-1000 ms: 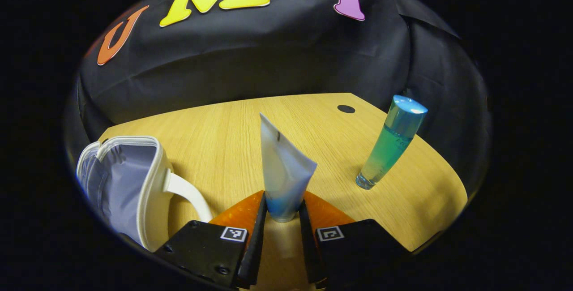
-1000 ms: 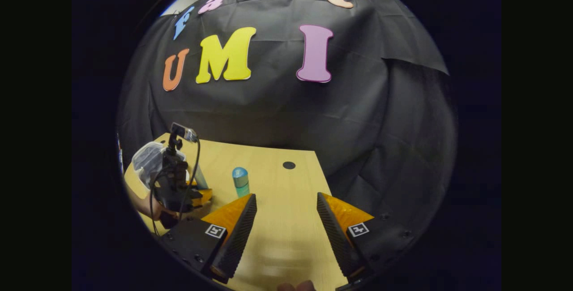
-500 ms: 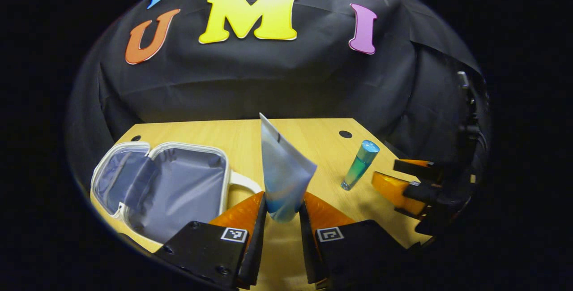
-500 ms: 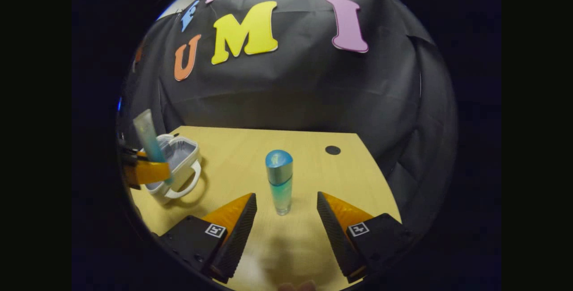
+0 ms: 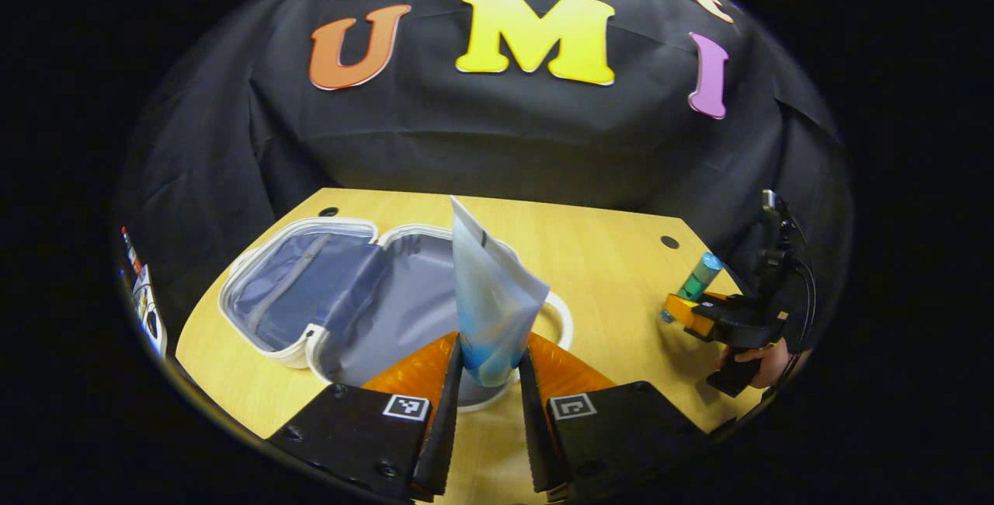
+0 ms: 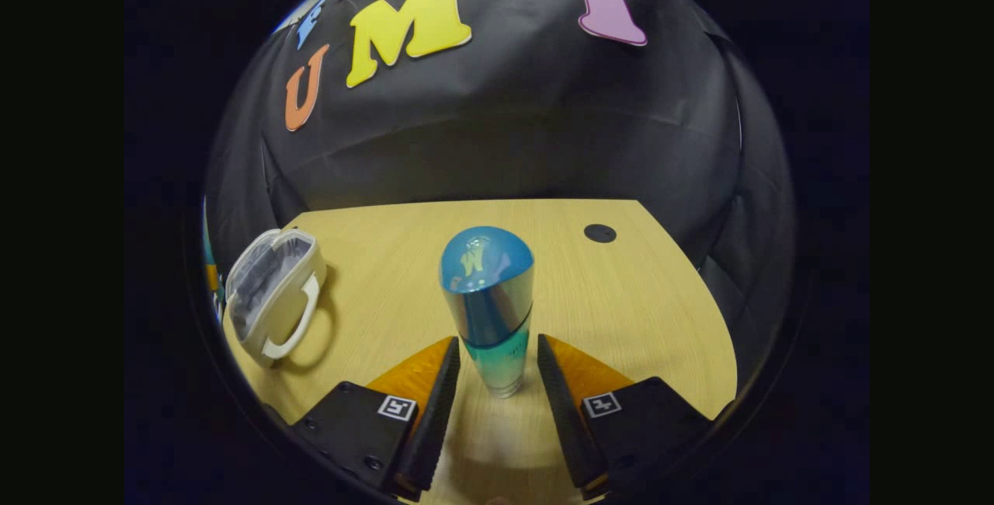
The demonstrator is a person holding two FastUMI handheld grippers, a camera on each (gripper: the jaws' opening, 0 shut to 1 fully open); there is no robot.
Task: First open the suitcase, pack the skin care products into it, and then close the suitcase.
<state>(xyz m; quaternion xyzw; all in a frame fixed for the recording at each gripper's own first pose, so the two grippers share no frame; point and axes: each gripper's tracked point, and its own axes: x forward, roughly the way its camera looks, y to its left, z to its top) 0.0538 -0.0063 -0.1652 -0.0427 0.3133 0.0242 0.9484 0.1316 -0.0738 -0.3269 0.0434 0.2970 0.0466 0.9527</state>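
Note:
My left gripper [image 5: 493, 338] is shut on the lower end of a pale blue tube [image 5: 489, 295], which stands upright just above the near rim of the open white suitcase [image 5: 334, 303] with its grey lining. In the right gripper view a blue-green bottle [image 6: 488, 287] with a shiny blue cap stands upright on the table. My right gripper [image 6: 497, 342] is open, with one finger on each side of the bottle's lower part and a thin gap on both sides. The left gripper view shows the same bottle [image 5: 701, 273] and right gripper [image 5: 683, 311] far right, held by a hand [image 5: 765, 361].
The wooden table [image 6: 621, 295] has a dark round hole [image 6: 599, 233] at its back right and another [image 5: 328, 211] at its back left. The suitcase [image 6: 272, 295] lies near the table's left edge, handle toward the middle. Black cloth closes off the back.
My left gripper has carried the tube left, over the suitcase's near rim. My right gripper has moved forward around the bottle and its fingers have narrowed.

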